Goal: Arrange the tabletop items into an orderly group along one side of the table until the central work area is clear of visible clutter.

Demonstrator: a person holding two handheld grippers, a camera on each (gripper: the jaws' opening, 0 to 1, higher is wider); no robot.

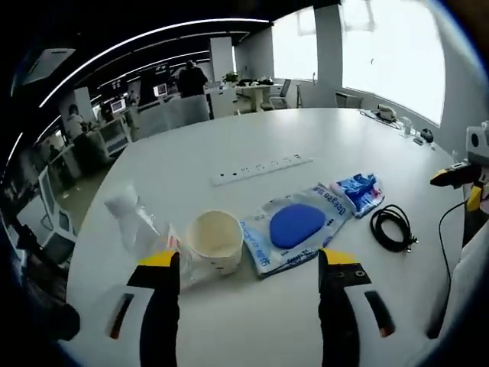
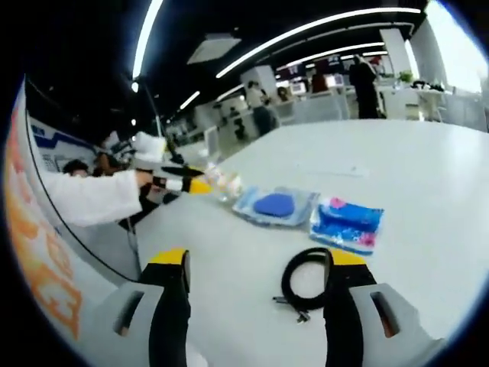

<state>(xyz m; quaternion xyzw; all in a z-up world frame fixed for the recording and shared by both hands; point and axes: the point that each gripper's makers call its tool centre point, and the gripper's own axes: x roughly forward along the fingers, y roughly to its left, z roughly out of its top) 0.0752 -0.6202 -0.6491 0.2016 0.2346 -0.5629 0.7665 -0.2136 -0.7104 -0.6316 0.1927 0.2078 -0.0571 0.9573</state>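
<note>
White office table (image 1: pixel 306 138), clutter lined near its front edge.
Left gripper (image 1: pixel 250 264) gapes wide before paper cup (image 1: pixel 215 241); right gripper (image 2: pixel 260 264) wide, straddling coiled cable (image 2: pixel 307 279). Closing carelessly could tip the cup or drag the packets (image 1: pixel 294 229).

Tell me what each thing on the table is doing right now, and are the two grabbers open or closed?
left gripper: open, holding nothing
right gripper: open, holding nothing
paper cup: upright, looks empty
clear plastic wrapper: crumpled, beside the cup
pouch with blue pad: lying flat
small blue packet: lying flat
black cable: coiled, loose on the table
power strip: lying flat, nothing plugged in
</note>
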